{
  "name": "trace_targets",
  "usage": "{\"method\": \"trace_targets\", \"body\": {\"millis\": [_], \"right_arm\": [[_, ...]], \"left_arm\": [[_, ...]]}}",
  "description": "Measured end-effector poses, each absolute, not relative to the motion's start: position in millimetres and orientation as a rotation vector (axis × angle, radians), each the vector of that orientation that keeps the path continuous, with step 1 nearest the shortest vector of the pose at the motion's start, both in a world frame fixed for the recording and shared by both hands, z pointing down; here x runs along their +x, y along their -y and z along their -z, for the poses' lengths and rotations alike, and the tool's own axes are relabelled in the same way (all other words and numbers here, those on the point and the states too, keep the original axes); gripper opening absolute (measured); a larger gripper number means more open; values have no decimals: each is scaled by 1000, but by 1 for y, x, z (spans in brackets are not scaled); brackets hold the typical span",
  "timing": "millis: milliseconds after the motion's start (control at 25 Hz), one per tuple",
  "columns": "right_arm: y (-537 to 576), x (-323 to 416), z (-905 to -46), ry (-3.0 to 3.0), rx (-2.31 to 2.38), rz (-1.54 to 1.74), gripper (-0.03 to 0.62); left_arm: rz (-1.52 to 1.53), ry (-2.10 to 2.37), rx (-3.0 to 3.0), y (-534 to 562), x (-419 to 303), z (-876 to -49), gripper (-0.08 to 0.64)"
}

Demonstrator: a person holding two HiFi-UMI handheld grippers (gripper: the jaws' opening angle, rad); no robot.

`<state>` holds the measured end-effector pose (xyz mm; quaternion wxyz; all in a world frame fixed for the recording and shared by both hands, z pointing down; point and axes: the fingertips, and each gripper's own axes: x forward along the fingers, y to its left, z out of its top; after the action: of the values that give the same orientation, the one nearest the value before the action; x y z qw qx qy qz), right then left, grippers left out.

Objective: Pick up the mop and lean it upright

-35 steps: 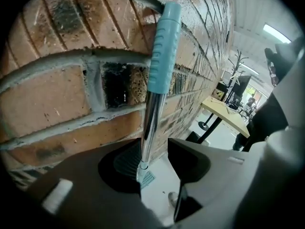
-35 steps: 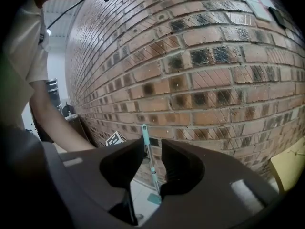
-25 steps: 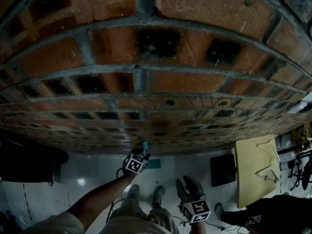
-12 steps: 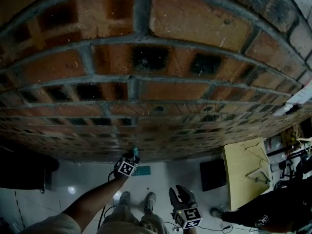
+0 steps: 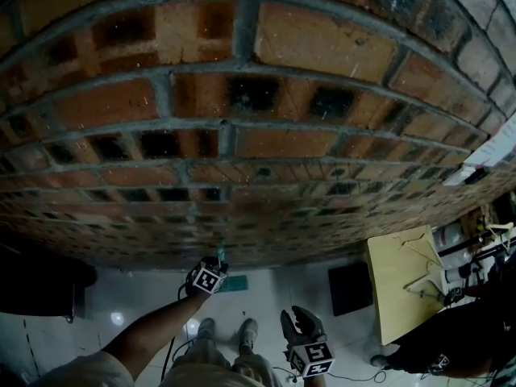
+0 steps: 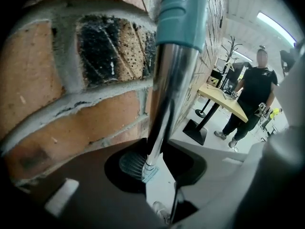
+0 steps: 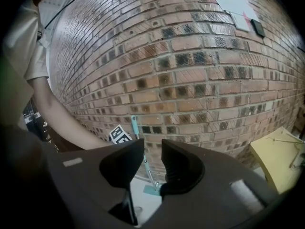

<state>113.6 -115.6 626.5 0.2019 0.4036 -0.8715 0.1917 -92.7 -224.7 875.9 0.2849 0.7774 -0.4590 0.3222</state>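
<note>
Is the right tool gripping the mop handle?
No, the right tool is open and empty; the mop handle stands farther off, held by the left tool.

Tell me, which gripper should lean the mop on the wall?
Left. The left gripper has just closed its jaws on the mop handle, right beside the brick wall. The right gripper is open, empty and away from it.

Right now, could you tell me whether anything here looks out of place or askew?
Nothing stands out. The mop stands nearly upright beside the brick wall, its head on the floor, and the left gripper has just closed its jaws on it.
</note>
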Motion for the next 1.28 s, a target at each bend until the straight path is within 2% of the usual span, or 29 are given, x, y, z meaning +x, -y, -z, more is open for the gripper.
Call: {"method": "trace_targets", "body": {"millis": [440, 1280], "right_arm": [[114, 119, -617, 2455, 1151, -534, 110], [115, 146, -606, 2568, 1110, -530, 110]], "left_arm": [[-851, 1285, 1993, 163, -119, -869, 123], [-753, 1315, 2227, 129, -83, -731, 121]]}}
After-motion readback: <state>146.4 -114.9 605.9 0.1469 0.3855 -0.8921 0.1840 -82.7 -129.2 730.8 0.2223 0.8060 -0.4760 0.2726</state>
